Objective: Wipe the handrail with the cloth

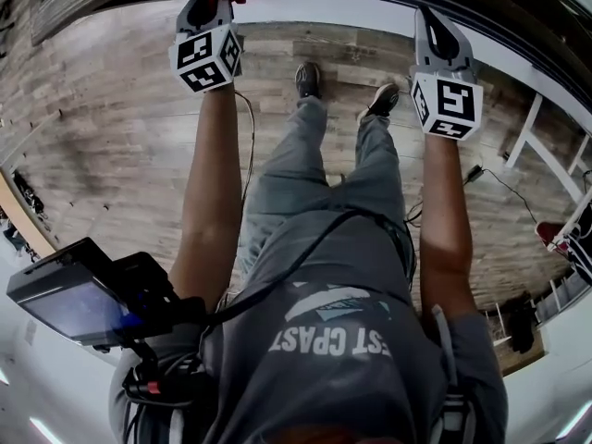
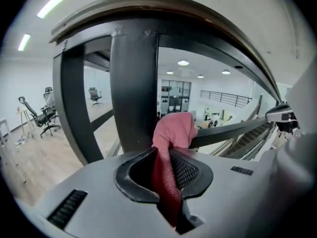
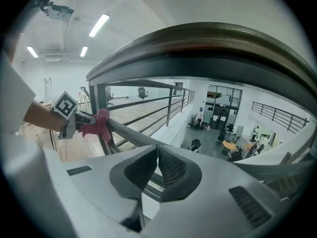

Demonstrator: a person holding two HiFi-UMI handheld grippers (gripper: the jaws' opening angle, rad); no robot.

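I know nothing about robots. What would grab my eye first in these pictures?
The red cloth pinched between the shut jaws of the left gripper, close before a dark railing post. Next, the curved handrail arching above the right gripper, which is shut and empty.

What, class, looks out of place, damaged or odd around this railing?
Nothing stands out. The left tool is shut on the bunched red cloth beside a post; the right tool is shut and empty; the handrail looks intact.

There are one left tool (image 2: 166, 156), one right tool (image 3: 156, 155), one red cloth (image 2: 174, 129), one handrail (image 3: 208, 46) and two shoes (image 1: 308, 79).
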